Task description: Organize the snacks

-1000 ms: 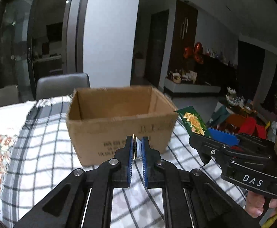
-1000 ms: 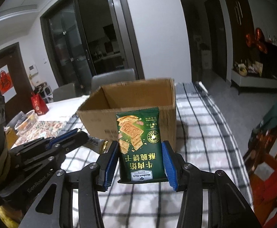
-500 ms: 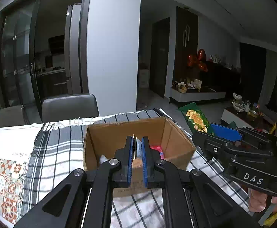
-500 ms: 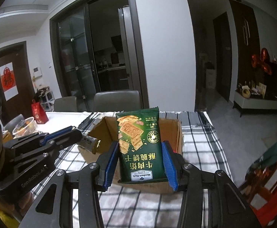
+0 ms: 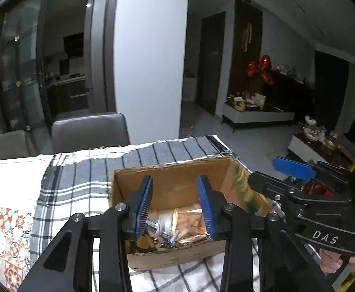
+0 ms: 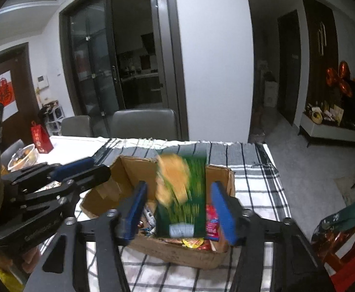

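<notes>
Home dining area, checked tablecloth (image 6: 257, 185), grey chairs (image 6: 143, 123), glass kitchen doors (image 6: 92, 73) (dim), balloons (image 5: 262, 70)

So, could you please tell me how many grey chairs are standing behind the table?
2: the larger grey chair stands behind the checked cloth beyond the cardboard box, the smaller chair to its left. Others may be hidden outside both views.

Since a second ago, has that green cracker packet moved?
Yes. The green cracker packet, earlier clamped upright in the right gripper, now drops blurred between its opening jaws toward the cardboard box below.
</notes>
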Motion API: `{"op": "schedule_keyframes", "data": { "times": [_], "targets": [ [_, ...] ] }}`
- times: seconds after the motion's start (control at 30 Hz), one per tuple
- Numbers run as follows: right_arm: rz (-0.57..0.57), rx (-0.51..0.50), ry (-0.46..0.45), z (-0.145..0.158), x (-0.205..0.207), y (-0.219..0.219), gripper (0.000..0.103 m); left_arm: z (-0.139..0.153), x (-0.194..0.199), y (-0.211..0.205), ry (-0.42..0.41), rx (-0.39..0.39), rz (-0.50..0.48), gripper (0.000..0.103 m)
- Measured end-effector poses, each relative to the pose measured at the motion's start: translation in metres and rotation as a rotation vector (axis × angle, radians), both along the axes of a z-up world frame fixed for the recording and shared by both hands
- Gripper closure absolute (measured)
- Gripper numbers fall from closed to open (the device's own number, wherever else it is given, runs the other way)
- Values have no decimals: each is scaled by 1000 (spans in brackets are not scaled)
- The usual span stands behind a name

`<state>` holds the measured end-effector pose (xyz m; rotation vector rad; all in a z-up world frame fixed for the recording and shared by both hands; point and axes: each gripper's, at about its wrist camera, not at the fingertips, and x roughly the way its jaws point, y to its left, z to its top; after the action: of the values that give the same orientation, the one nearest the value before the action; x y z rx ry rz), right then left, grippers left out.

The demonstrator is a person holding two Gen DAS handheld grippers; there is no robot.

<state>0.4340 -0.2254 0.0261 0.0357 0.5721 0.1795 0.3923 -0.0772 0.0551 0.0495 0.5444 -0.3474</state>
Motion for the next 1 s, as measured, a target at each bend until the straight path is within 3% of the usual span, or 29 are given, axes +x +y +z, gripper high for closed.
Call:
{"op": "schedule_keyframes", "data": {
  "times": [0.13, 0.37, 0.43, 0.53, 0.7, 0.8, 1.0],
  "targets": [
    [-9, -15, 5, 0, -5, 0, 45, 1, -9, 2, -7, 32, 39, 63],
    [-28, -7, -5, 6, -34, -3, 37, 8, -45, 8, -43, 70, 117, 41],
    [-34, -1, -13, 9, -49, -4, 37, 12, -62, 9, -55, 79, 131, 36],
    [-55, -3, -23, 14, -71, -5, 29, 16, -83, 13, -75, 84, 146, 26],
    [-58, -10, -54, 25, -112, -4, 28, 24, -131, 21, -153, 82, 179, 12],
    [-64, -16, -84, 30, -137, -3, 19, 26, -155, 25, -171, 89, 191, 3],
    [-86, -22, -125, 37, -186, -1, 15, 31, -198, 29, -204, 92, 207, 0]
  ]
}}
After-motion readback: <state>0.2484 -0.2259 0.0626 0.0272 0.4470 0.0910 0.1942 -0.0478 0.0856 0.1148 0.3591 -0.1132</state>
